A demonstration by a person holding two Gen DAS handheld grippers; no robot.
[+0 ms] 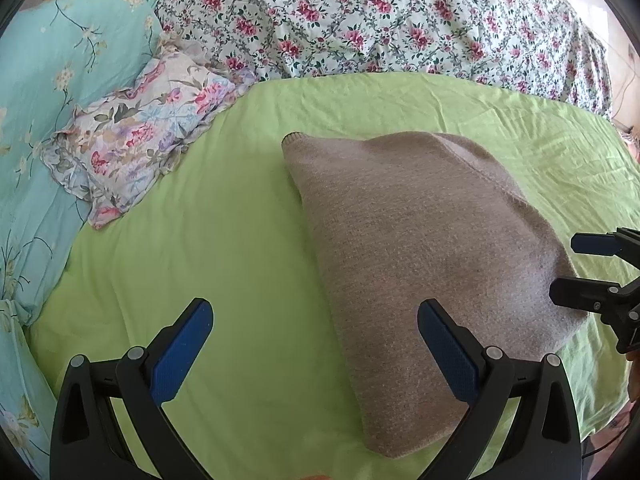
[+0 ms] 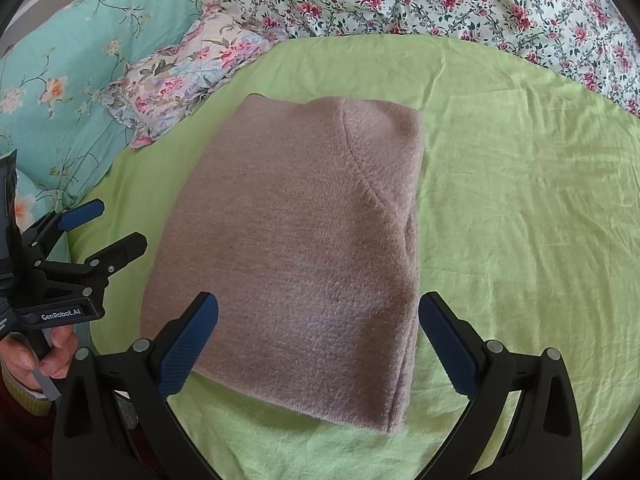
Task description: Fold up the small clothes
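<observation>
**Inspector:** Status of the garment?

**Assessor:** The taupe knit sweater (image 2: pixel 304 248) lies folded into a compact rectangle on the green sheet (image 2: pixel 520 200), edges fairly square. I judge the folding largely complete; at most a final half-fold or smoothing remains. How the sleeves are tucked underneath cannot be confirmed from these views.

**Inspector:** The tongs?

**Assessor:** Both released. The left gripper (image 1: pixel 316 344) hovers with jaws spread wide beside the sweater's left edge, holding nothing. The right gripper (image 2: pixel 318 340) is likewise spread, poised over the near hem, empty.

**Inspector:** Surroundings and obstructions?

**Assessor:** A frilled floral pillow (image 1: pixel 140 132) sits at the sheet's far-left corner, near but apart from the sweater. A turquoise quilt (image 1: pixel 52 92) lies beyond it, and a rose-print bedcover (image 1: pixel 380 16) along the far side (none encroaching). Nothing blocks access.
</observation>
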